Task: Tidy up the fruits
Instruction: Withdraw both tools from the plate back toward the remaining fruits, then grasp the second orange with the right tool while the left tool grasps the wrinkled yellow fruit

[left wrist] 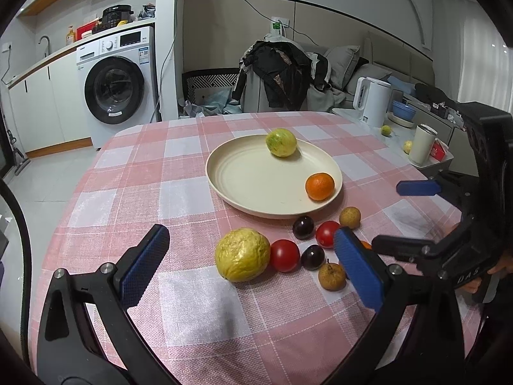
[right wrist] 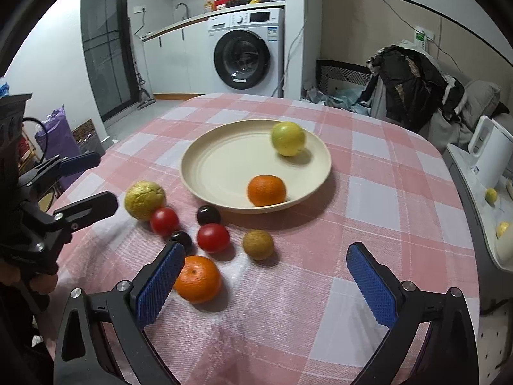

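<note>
A cream plate on the pink checked cloth holds a yellow-green fruit and an orange. In front of it lie a wrinkled yellow fruit, two red tomatoes, two dark plums, brown round fruits and a second orange. My left gripper stands open just short of the wrinkled fruit. My right gripper is open, its left finger beside the loose orange.
A side table at the right carries a white kettle, a white cup and small yellow fruits. A chair draped with dark clothes stands behind the table. A washing machine is far back.
</note>
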Available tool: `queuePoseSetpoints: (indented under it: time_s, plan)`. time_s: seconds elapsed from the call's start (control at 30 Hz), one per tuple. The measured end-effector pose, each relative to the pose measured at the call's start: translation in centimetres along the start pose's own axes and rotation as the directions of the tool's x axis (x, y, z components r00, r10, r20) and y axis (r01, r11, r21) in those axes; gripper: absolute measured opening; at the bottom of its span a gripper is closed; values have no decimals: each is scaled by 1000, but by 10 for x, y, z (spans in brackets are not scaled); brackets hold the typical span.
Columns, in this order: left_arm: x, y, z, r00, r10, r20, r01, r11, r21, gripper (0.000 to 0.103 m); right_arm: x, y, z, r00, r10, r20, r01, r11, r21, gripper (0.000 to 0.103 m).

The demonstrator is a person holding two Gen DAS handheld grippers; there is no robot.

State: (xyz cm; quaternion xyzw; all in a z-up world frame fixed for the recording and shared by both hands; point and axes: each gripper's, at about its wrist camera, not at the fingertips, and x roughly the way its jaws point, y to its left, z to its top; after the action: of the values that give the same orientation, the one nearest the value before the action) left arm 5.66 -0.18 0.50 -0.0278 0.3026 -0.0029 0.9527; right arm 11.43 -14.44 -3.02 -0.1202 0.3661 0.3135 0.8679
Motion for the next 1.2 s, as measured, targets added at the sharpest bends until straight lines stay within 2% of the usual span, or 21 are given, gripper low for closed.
queuePoseSetpoints:
  time_s: [0.53, 0.83, 0.93, 1.0, 1.07, 1.2]
  plan:
    - [11, 2, -5, 999, 10, -53, -10, 1000, 3, 102, 23, 20, -14, 991, 63, -119, -71, 996, -58, 103]
    - [24, 9, -10, 995, 8, -102, -10, 1000, -19, 102, 25, 24, -19, 985, 94, -145, -105, 992, -70, 101]
    - [28, 11, -12, 993, 13, -119, -15, 1000, -20, 102, 25, 26, -21, 983, 106, -149, -118, 990, -74, 94]
    - [31, 12, -13, 991, 17, -129, -20, 1000, -19, 102, 25, 26, -22, 982, 118, -150, -130, 989, -72, 81]
    - [34, 15, -14, 990, 22, -140, -26, 999, -28, 102, 27, 26, -23, 980, 129, -154, -140, 988, -66, 76]
    - [38, 22, -15, 987, 10, -158, -19, 998, -56, 102, 24, 29, -23, 978, 156, -142, -167, 984, -67, 59]
